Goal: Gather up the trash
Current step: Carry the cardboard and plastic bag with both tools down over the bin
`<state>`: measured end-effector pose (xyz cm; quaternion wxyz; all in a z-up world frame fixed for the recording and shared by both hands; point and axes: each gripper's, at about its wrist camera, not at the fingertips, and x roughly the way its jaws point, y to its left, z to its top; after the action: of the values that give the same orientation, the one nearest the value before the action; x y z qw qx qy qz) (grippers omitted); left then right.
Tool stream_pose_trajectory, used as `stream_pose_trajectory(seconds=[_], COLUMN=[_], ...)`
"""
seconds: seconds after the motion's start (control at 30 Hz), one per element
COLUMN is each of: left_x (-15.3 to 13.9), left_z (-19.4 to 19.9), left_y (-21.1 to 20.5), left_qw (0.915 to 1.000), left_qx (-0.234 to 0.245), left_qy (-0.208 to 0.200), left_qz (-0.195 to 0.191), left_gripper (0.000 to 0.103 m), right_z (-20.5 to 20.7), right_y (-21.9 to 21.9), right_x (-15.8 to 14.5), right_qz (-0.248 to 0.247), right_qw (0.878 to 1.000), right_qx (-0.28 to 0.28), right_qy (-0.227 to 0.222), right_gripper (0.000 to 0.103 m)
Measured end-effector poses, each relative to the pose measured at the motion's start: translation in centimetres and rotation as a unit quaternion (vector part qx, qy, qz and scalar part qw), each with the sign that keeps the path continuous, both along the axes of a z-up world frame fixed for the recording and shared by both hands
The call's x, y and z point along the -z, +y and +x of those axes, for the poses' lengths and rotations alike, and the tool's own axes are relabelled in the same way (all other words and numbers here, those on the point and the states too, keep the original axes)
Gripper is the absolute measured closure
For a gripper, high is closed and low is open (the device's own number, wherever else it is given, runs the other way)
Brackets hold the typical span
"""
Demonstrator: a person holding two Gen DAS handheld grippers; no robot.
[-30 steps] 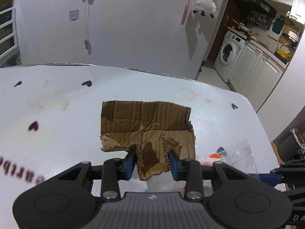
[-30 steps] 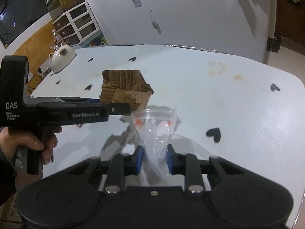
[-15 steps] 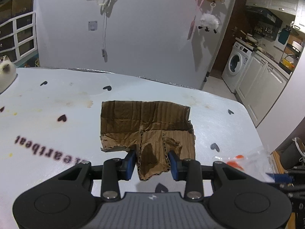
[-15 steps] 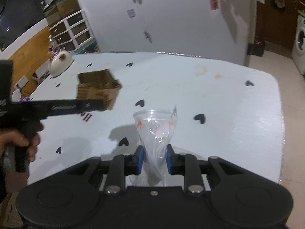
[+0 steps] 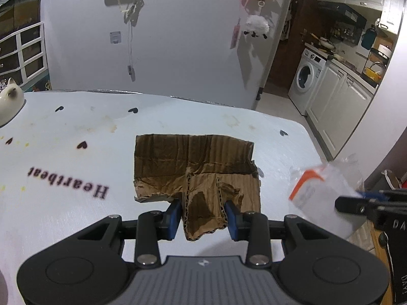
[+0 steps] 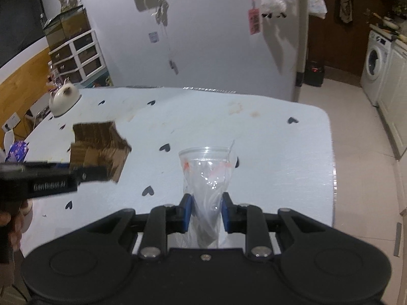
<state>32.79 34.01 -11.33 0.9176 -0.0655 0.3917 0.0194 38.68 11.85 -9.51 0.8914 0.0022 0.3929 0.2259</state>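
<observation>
Above the white heart-printed desk (image 5: 63, 152), left hand-held gripper (image 5: 203, 214) clamps torn brown corrugated cardboard (image 5: 195, 167); right hand-held gripper (image 6: 206, 212) pinches a clear plastic cup (image 6: 206, 175).

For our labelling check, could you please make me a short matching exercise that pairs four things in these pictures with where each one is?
Things:
1. cardboard piece
2. plastic cup
3. white teapot
4. washing machine

Places:
A. on the kitchen floor, past the table
B. clamped in the right gripper
C. standing on the table's far left corner
D. clamped in the left gripper

Pairs: 1-D, 2-B, 3-C, 4-A
</observation>
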Motion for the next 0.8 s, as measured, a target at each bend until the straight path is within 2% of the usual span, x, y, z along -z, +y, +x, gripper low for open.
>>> stream_pose_trajectory(seconds=[0.33,0.5,0.8], left_x=[-0.5,-0.9,-0.9], left_z=[-2.2,-3.0,-3.6], left_y=[-4.8,-9.3,-19.0], left_qw=[0.9999,0.9999,0.9998], left_qx=[-0.008,-0.01,0.0], left_qy=[0.001,-0.001,0.0], left_qz=[0.009,0.014,0.021], left_gripper=[0.064,0.064,0.064], right_z=[-2.3,-3.2,-4.3], right_y=[-5.1,-9.1,-19.0], right_x=[-1.1,-1.2,-1.2], right_qz=[0.008,0.014,0.02], right_qw=[0.999,0.999,0.999], right_qx=[0.027,0.028,0.038], right_qy=[-0.019,-0.02,-0.022], right_gripper=[0.078,0.078,0.078])
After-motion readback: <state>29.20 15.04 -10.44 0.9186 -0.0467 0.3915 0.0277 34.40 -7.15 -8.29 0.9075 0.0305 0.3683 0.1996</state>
